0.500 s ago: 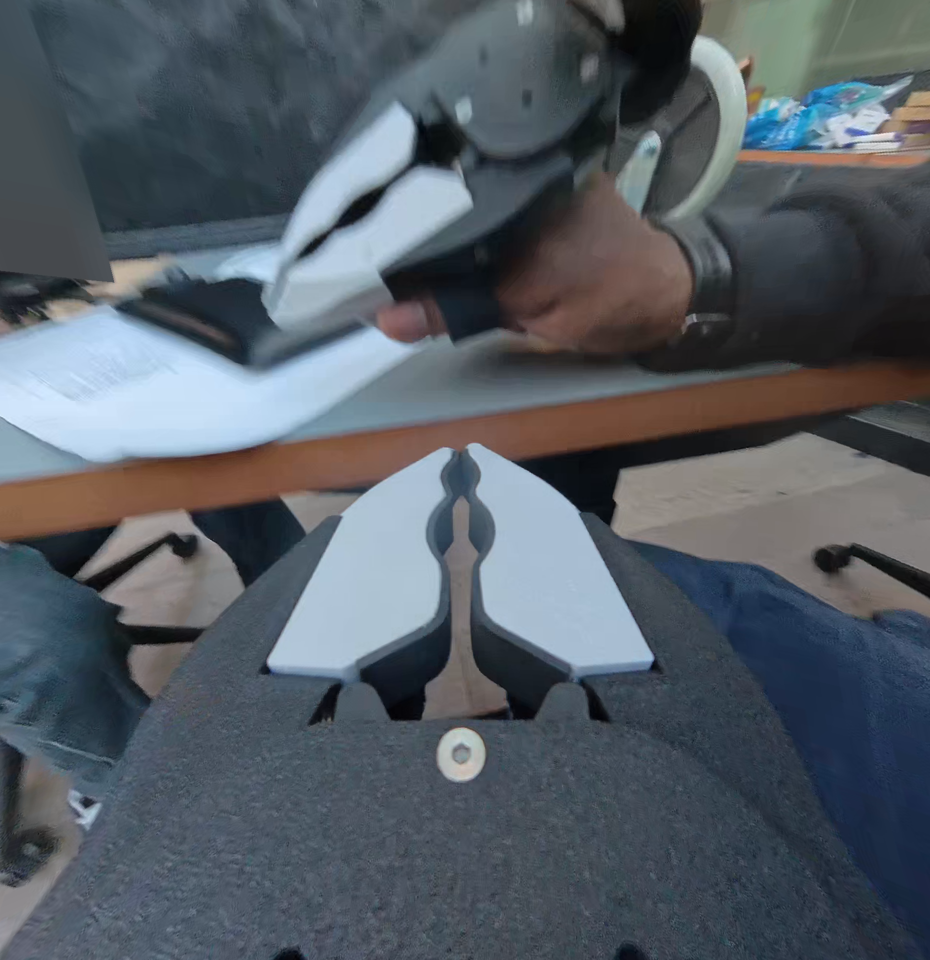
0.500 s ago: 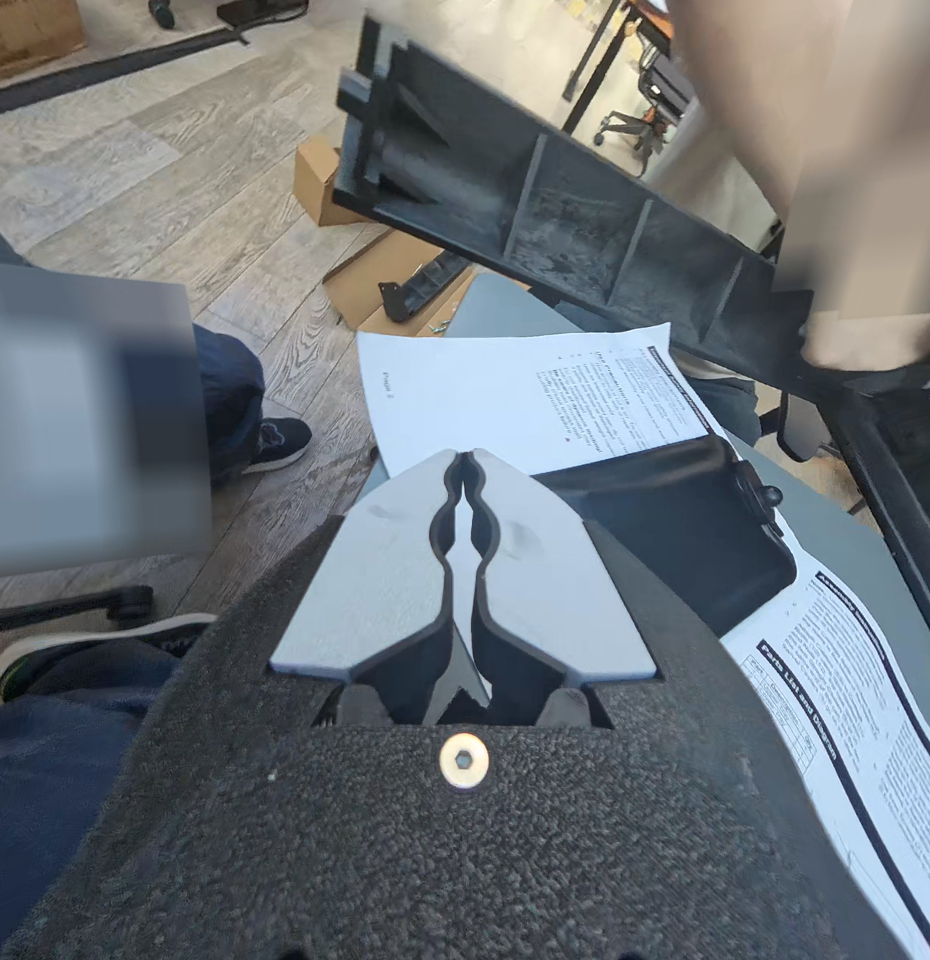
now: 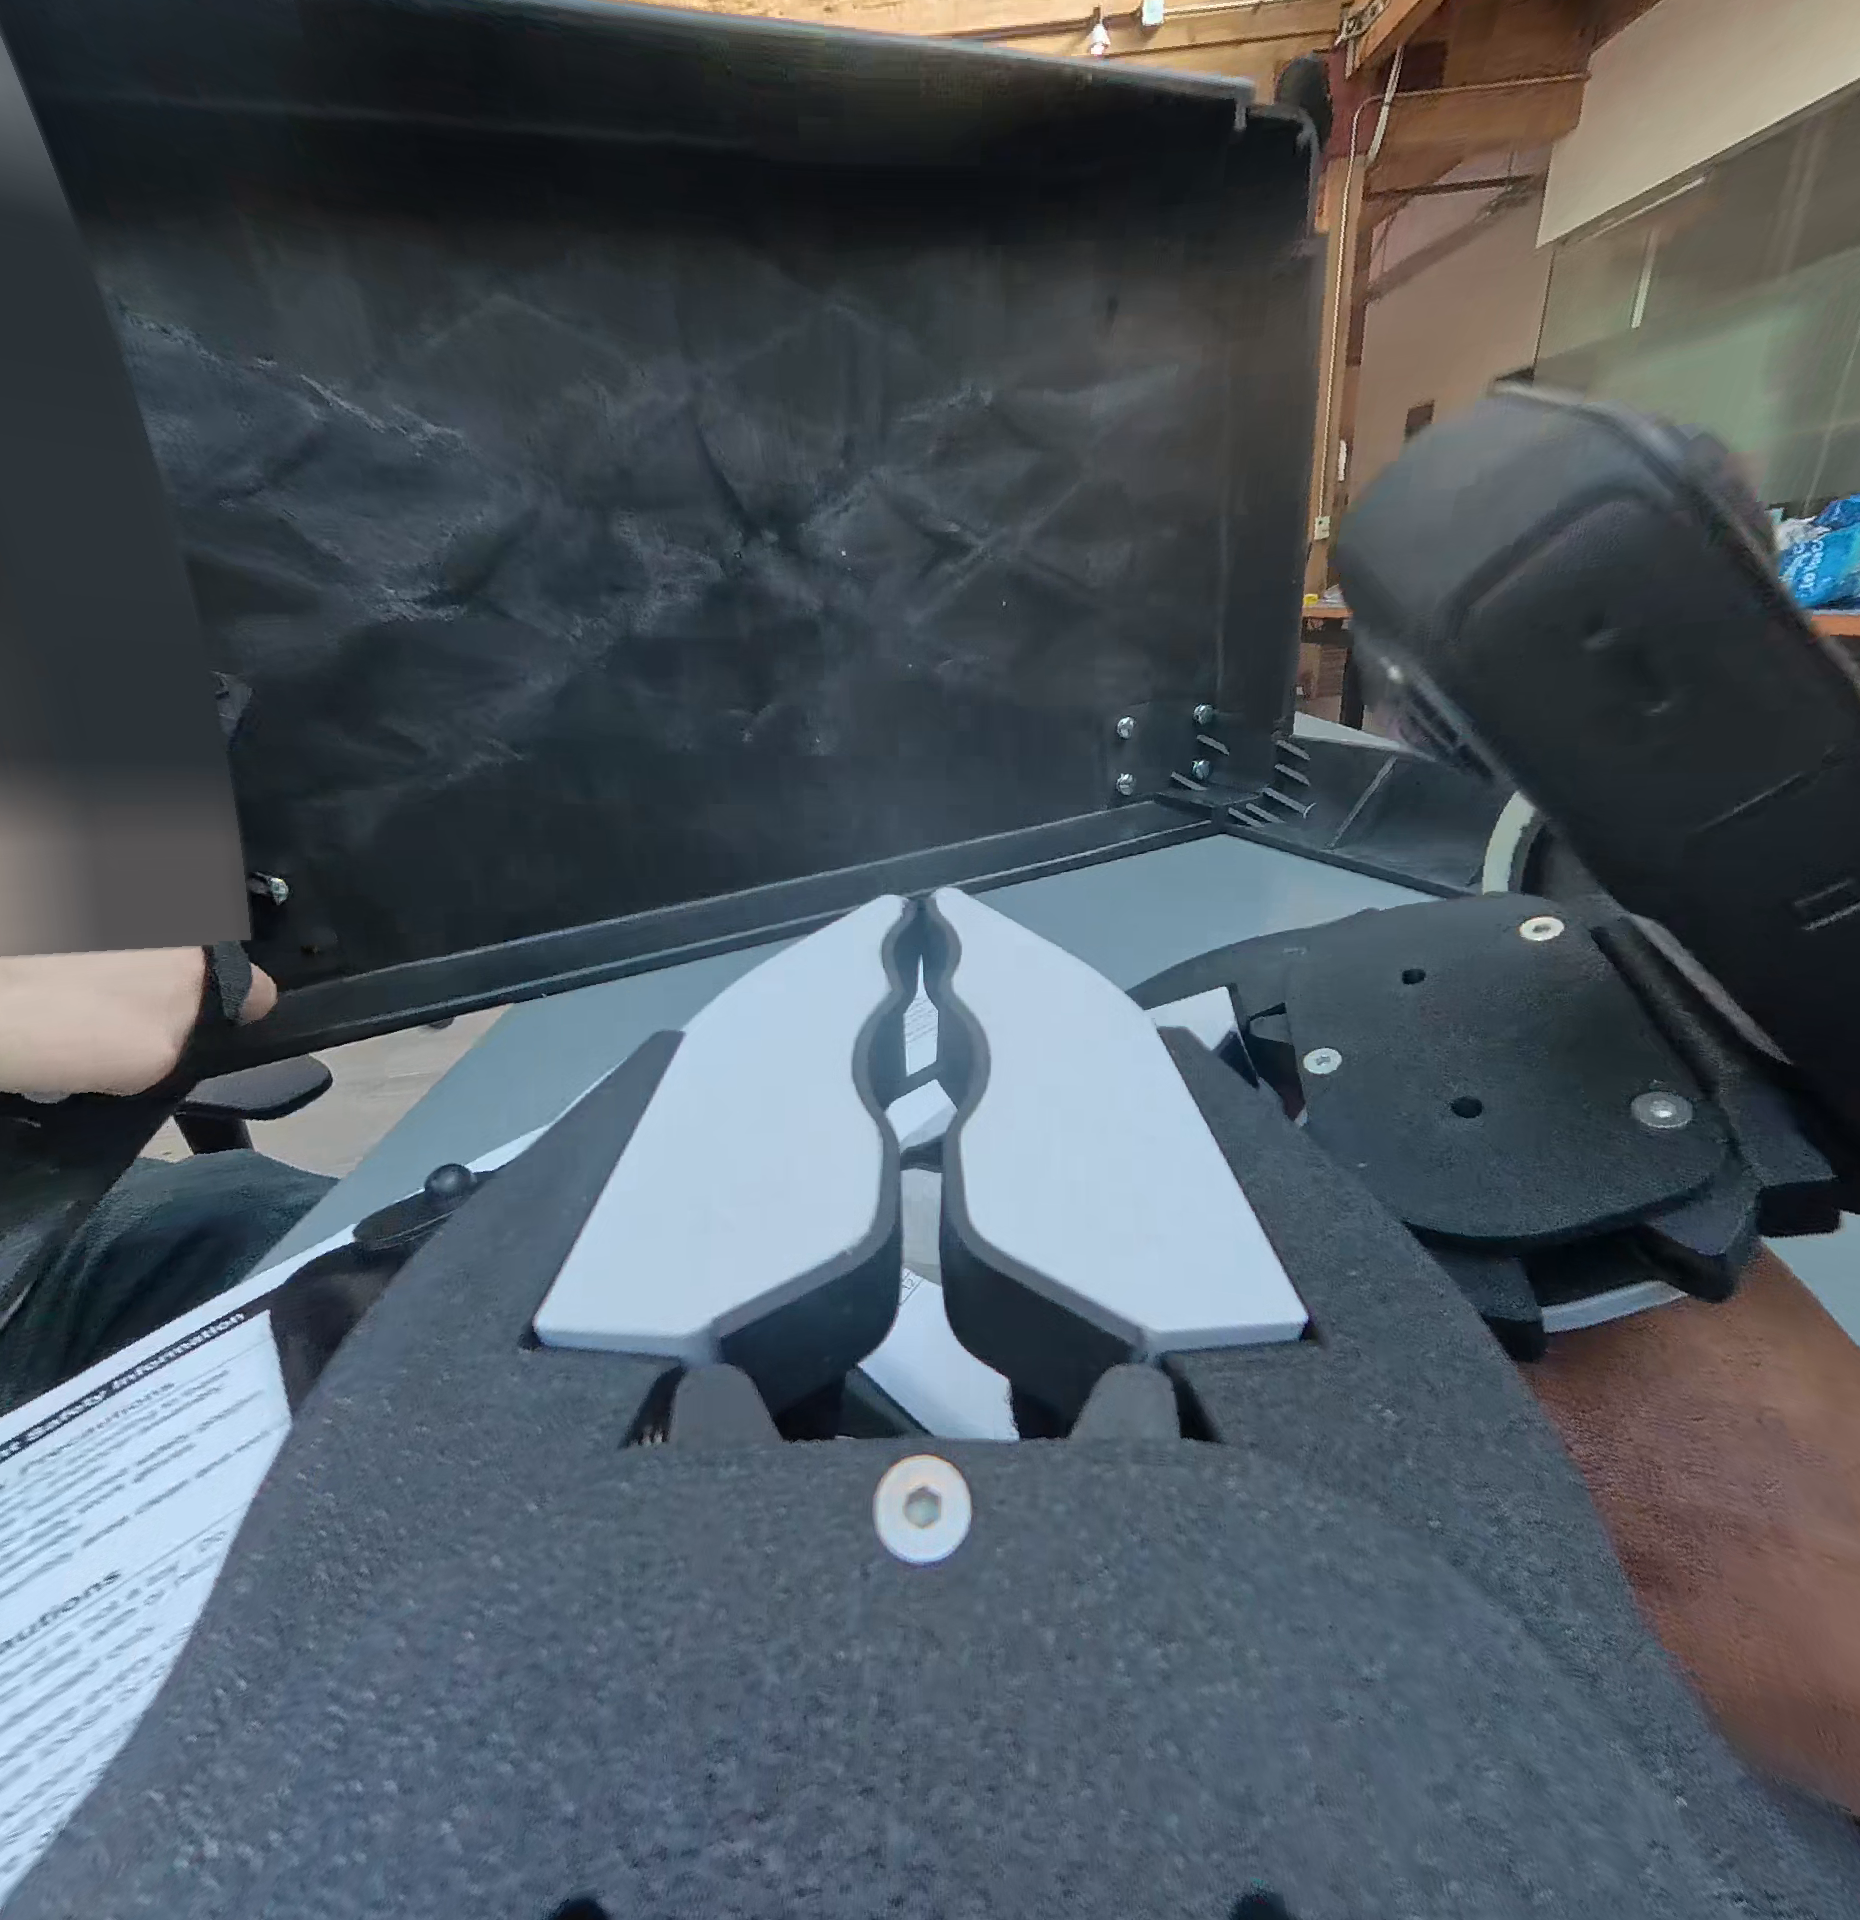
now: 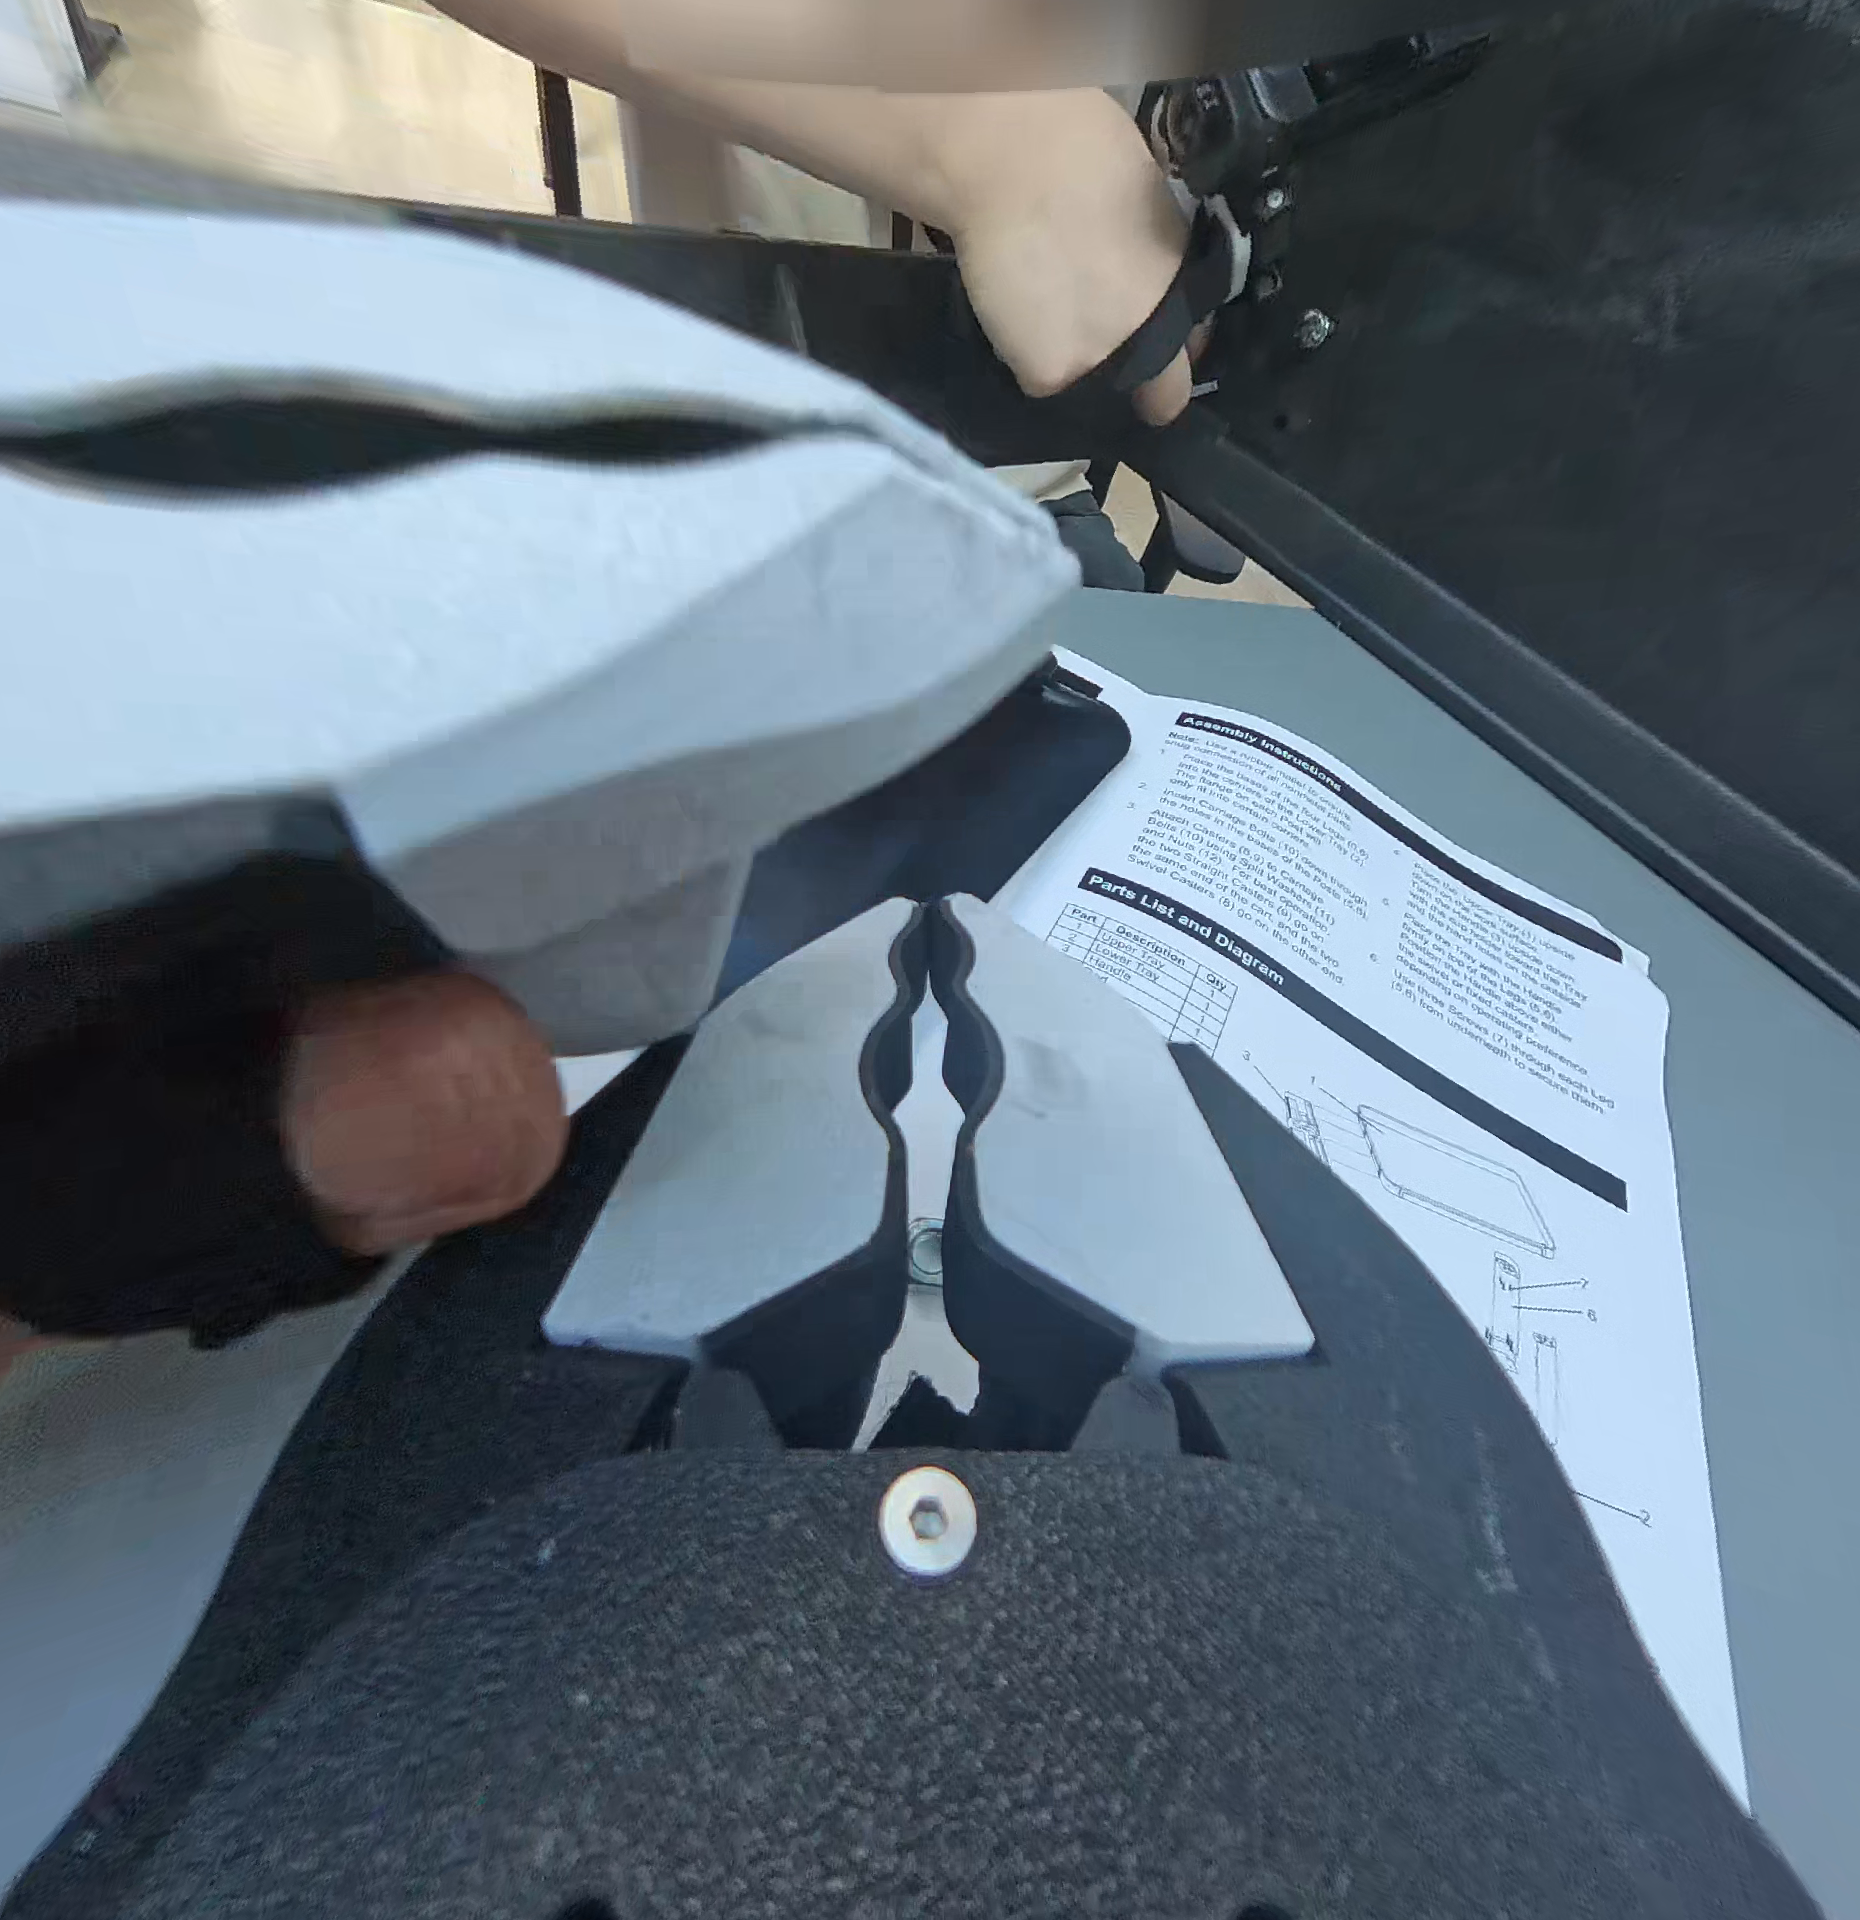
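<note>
Since a moment ago the left gripper (image 3: 921,902) came up from below the table edge and now hovers over the grey table (image 3: 1165,914), fingers together on nothing, the big black tray (image 3: 697,499) upright at 12 o'clock. The right gripper (image 4: 926,914), fingers also together and empty, points over the printed sheet (image 4: 1425,1039), w/ the left one crossing at 10 o'clock
</note>
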{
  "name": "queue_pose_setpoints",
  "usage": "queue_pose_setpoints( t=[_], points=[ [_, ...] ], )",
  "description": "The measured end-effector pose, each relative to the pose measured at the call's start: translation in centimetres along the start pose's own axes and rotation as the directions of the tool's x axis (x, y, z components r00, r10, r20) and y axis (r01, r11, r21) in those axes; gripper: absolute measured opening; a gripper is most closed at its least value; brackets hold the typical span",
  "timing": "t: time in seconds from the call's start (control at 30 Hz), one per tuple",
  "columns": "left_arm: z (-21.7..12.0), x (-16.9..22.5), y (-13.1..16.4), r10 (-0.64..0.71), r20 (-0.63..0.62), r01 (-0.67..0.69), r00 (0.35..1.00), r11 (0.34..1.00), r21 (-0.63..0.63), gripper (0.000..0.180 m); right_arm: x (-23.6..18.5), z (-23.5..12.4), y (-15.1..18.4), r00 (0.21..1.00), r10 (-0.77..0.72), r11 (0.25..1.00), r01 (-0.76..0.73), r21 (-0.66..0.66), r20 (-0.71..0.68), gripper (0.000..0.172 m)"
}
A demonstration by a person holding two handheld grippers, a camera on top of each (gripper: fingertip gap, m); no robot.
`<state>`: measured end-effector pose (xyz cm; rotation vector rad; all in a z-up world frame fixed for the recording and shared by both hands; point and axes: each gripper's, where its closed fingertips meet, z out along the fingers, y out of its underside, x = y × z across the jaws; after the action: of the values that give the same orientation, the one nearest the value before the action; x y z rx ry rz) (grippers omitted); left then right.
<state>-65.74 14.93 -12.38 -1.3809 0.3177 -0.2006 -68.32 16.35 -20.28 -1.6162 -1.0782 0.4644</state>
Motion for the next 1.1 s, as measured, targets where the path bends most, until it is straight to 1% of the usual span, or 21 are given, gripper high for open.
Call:
queue_pose_setpoints(
  t=[0.07,0.1,0.17,0.27,0.4,0.53,0.73,0.83,1.1],
  points=[
    [0.4,-0.4,1.2,-0.015,0.060,0.016,0.998,1.000,-0.011,0.000,0.7,0.3,0.8,1.000,0.011,0.999,-0.012,-0.032,-0.018,0.000],
    [0.6,-0.6,2.1,-0.040,0.071,0.043,0.997,0.998,-0.047,0.000,0.9,0.4,0.9,0.999,0.032,0.999,-0.032,-0.036,-0.013,0.000],
    [0.6,-0.8,2.5,-0.063,0.069,0.068,0.996,0.995,-0.077,0.000,1.0,0.5,1.1,0.999,0.050,0.998,-0.050,-0.047,-0.008,0.000],
    [0.8,-0.9,3.0,-0.046,0.079,0.054,0.996,0.993,-0.102,0.000,1.2,0.8,1.5,0.998,0.054,0.995,-0.055,-0.081,-0.012,0.000],
    [1.6,-0.9,4.7,-0.092,0.056,0.101,0.994,0.975,-0.198,0.000,1.9,0.7,2.5,0.997,0.072,0.986,-0.076,-0.146,-0.031,0.000],
    [2.1,0.0,5.6,-0.062,0.013,0.063,0.998,0.965,-0.256,0.000,2.4,0.2,3.8,0.996,0.062,0.972,-0.076,-0.221,-0.071,0.000],
    [2.3,1.0,6.2,0.003,-0.025,-0.010,1.000,0.955,-0.296,0.000,3.4,-0.9,3.5,0.992,0.028,0.975,-0.055,-0.215,-0.126,0.000],
    [2.3,1.2,6.3,0.015,-0.038,-0.026,0.999,0.953,-0.301,0.000,3.2,-0.7,4.0,0.993,0.079,0.971,-0.098,-0.220,-0.093,0.000],
    [2.2,1.3,6.0,0.018,-0.043,-0.030,0.999,0.959,-0.283,0.000,2.8,-0.4,4.1,0.993,0.098,0.971,-0.110,-0.213,-0.065,0.000]
  ],
)
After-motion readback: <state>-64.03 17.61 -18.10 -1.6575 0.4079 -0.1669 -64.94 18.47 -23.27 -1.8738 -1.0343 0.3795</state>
